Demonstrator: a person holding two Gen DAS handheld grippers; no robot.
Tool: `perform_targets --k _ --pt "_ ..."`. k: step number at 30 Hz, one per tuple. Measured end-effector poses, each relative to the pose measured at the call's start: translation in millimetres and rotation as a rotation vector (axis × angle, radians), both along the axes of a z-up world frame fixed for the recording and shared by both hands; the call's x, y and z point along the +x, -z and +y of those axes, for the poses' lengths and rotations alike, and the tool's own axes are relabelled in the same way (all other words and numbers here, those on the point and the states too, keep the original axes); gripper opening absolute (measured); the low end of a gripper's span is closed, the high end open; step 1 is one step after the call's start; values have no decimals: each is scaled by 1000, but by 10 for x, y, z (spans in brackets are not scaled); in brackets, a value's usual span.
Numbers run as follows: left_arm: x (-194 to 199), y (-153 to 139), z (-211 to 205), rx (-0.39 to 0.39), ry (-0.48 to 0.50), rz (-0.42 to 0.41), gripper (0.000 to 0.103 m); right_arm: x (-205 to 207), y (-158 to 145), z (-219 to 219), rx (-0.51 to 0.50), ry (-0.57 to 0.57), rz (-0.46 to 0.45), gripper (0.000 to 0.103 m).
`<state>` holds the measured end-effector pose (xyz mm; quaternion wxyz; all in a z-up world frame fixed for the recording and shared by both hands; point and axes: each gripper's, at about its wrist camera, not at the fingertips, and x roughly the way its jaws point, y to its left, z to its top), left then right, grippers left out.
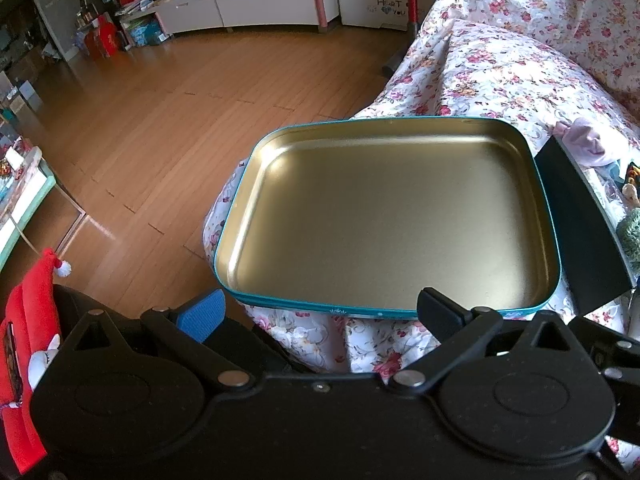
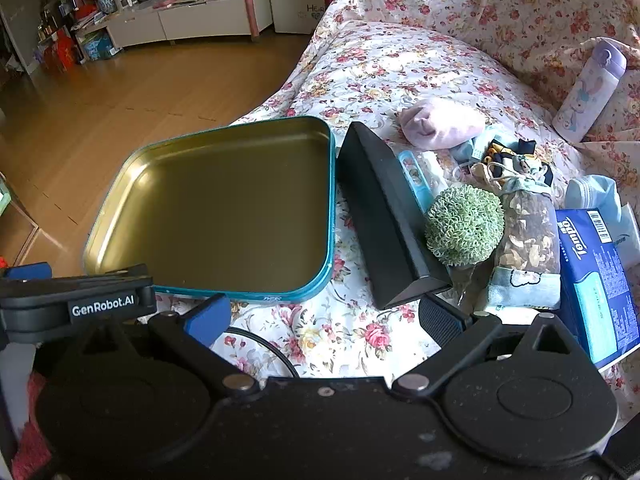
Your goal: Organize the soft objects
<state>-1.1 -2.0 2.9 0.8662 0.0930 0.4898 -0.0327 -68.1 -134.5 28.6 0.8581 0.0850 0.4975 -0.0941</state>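
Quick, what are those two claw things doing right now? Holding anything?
Left gripper: open, holding nothing, just short of the tin tray.
Right gripper: open, holding nothing, above the floral cover.

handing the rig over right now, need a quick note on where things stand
Left claw: open, empty, hovering at the near edge of the tin tray.
Right claw: open, empty, over the floral cover, near the black box.
Tray holds nothing so far.
Soft things all lie right of the box: green fuzzy ball, pink cloth bundle, mesh pouch, blue sock, tissue pack.
Done: nothing sorted yet.
Left: probably move the soft items into the tray, ball is nearest.
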Motion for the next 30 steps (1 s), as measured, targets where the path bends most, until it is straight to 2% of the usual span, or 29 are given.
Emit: perform_targets --k 8,15,19,22,30 --pt "-47 -73 -120 -8 43 -19 98 -86 -63 -124 -3 11 -33 100" --pt "-85 -172 -343 -38 118 -23 95 -298 -225 -388 -110 25 -117 99" --pt "-148 -249 -510 -41 177 -49 95 -400 -281 -775 -151 77 -136 99" --pt "-192 -297 -642 -53 221 -61 95 -429 -305 -1175 -141 143 -123 94" --pt "-259 -355 -937 -81 307 -63 95 -282 -427 -2155 -175 326 -159 94"
